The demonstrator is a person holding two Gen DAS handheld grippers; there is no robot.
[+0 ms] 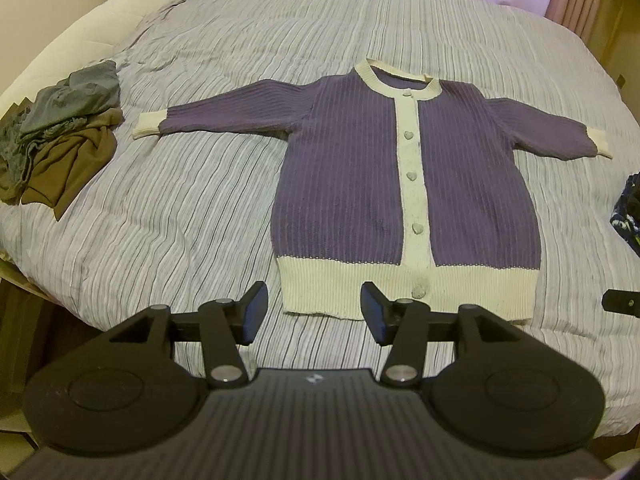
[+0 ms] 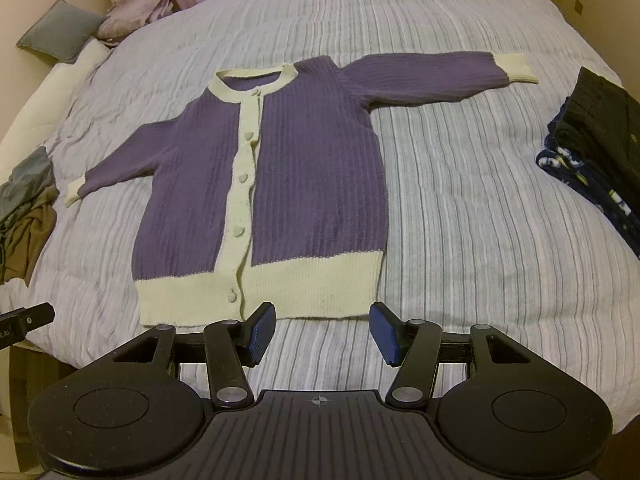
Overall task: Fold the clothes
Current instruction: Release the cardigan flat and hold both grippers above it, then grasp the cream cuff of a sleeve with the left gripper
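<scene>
Left tongs [image 1: 314,312]: jaws spread wide, blue ribbed pads [image 1: 253,312] facing each other with nothing between them. They hang over the near edge of the bed, just short of the cream hem band, toward its left corner.

Right tongs [image 2: 322,330]: likewise spread wide and holding nothing, poised just short of the same hem band, toward its right corner. Whether either pair touches the cover cannot be judged from these angles.

Task item: a purple ribbed knit cardigan with cream collar, cuffs, button band and hem [image 1: 408,184] [image 2: 264,184] lies flat, front up and buttoned, at the middle of the bed. Collar to the far side, hem to the near side. Both sleeves are spread outward to left and right, cuffs lying on the cover.

Surface: a grey-and-white striped, wrinkled bed cover [image 1: 200,208] [image 2: 460,208] carries everything.

Left of the cardigan, well apart from its left cuff: a crumpled heap of grey and brown garments [image 1: 68,136] [image 2: 28,208].

Right edge of the bed, well apart from the right cuff: a stack of dark navy and black clothes [image 2: 596,152], partly cut off in the left view.

Far left corner: a grey cushion [image 2: 60,32] beside bunched lilac fabric [image 2: 136,4].
</scene>
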